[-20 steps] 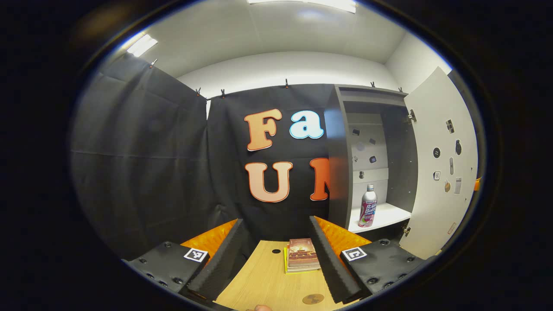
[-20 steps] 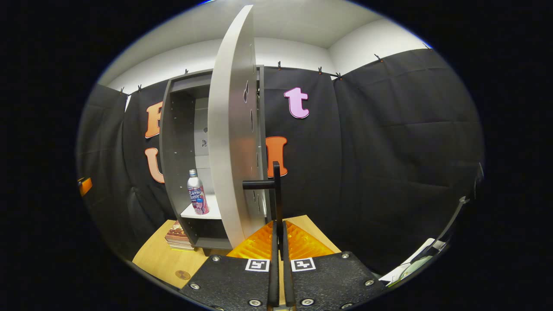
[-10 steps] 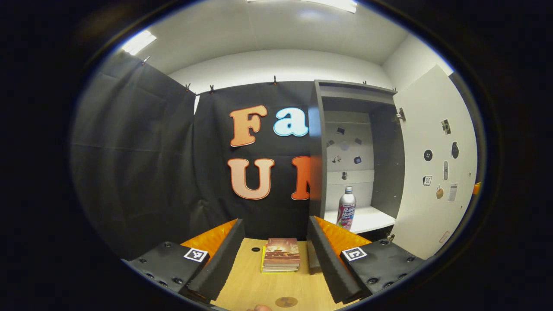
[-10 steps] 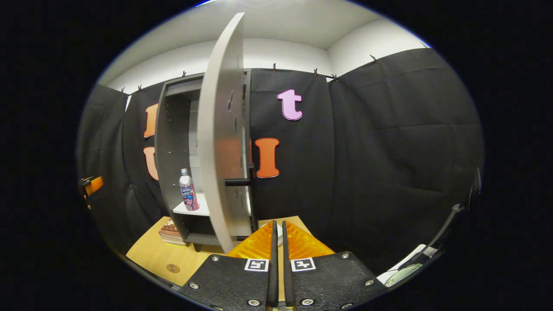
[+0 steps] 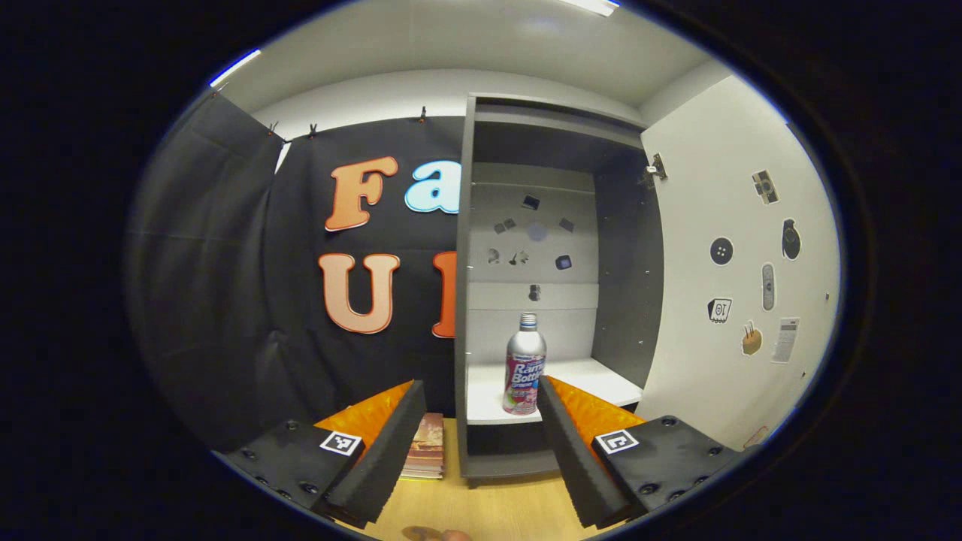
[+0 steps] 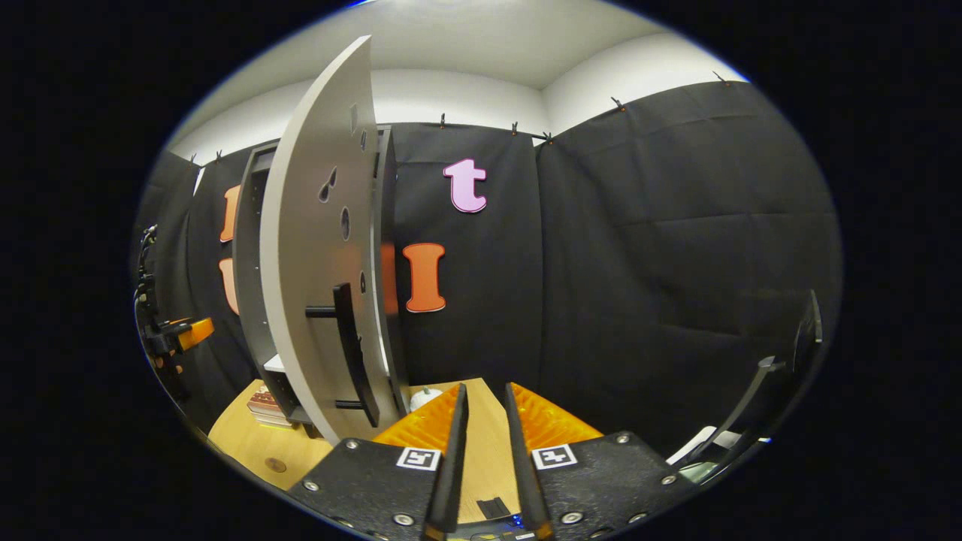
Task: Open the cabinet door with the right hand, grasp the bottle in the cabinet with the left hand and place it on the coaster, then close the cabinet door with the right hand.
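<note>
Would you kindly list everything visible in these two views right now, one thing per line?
Cabinet: one, dark grey, on the table against the cloth wall.
Door: one, pale grey, swung open, stickers on its inner face.
Handle: one, black, on the door's outer face.
Bottle: one, silver with pink label, upright on the cabinet's white shelf.
Books: small stack, reddish covers, on the table left of the cabinet.
Coaster: one, brown, round, on the table in front of the books.
Table: one, light wood.
Left gripper: open, fingers wide, bottle ahead.
Right gripper: slightly open, clear of the handle.
</note>
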A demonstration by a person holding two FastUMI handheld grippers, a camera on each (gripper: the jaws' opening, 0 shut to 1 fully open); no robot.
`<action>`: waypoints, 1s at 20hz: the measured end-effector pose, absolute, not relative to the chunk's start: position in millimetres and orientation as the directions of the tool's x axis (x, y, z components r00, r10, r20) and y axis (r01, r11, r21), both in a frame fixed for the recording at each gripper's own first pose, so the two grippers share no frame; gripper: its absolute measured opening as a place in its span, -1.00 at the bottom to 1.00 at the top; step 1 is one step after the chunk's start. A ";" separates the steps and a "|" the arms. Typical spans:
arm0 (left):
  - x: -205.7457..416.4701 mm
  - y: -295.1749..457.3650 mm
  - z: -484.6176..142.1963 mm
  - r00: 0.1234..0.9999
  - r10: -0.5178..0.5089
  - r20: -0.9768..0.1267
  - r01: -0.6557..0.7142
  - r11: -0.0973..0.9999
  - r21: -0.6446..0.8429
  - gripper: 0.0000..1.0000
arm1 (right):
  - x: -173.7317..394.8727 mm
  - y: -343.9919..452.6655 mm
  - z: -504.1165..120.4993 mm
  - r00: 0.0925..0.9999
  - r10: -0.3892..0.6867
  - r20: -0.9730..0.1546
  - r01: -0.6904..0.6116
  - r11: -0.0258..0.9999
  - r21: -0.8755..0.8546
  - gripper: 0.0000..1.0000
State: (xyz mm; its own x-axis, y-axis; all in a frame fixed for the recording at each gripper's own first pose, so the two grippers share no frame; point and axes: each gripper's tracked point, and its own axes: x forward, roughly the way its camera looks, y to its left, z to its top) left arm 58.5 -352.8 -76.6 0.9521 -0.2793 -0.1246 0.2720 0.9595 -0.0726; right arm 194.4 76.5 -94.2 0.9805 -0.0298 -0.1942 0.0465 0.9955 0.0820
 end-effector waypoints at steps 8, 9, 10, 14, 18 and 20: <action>131.8 -421.2 -90.5 0.946 -0.313 -0.084 0.309 0.949 -0.056 0.89 | 202.9 62.1 -97.4 0.977 -0.086 -0.196 0.101 0.993 0.068 0.79; 140.8 -425.6 -94.0 0.946 -0.312 -0.086 0.308 0.950 -0.049 0.94 | 202.5 60.8 -97.7 0.976 -0.092 -0.197 0.106 0.992 0.066 0.84; 147.5 -426.7 -95.8 0.949 -0.304 -0.088 0.302 0.953 -0.041 0.87 | 202.9 59.5 -97.9 0.976 -0.097 -0.197 0.111 0.992 0.063 0.75; 173.8 -440.8 -105.4 0.951 -0.296 -0.085 0.294 0.955 -0.036 0.94 | 206.0 53.5 -99.2 0.972 -0.117 -0.202 0.131 0.990 0.054 0.85; 203.9 -452.3 -116.3 0.952 -0.294 -0.081 0.293 0.956 -0.017 0.94 | 204.9 48.6 -101.7 0.968 -0.141 -0.208 0.154 0.987 0.051 0.85; 215.6 -456.2 -122.2 0.954 -0.288 -0.083 0.289 0.957 -0.009 1.00 | 206.4 47.5 -102.0 0.966 -0.147 -0.211 0.161 0.986 0.049 0.76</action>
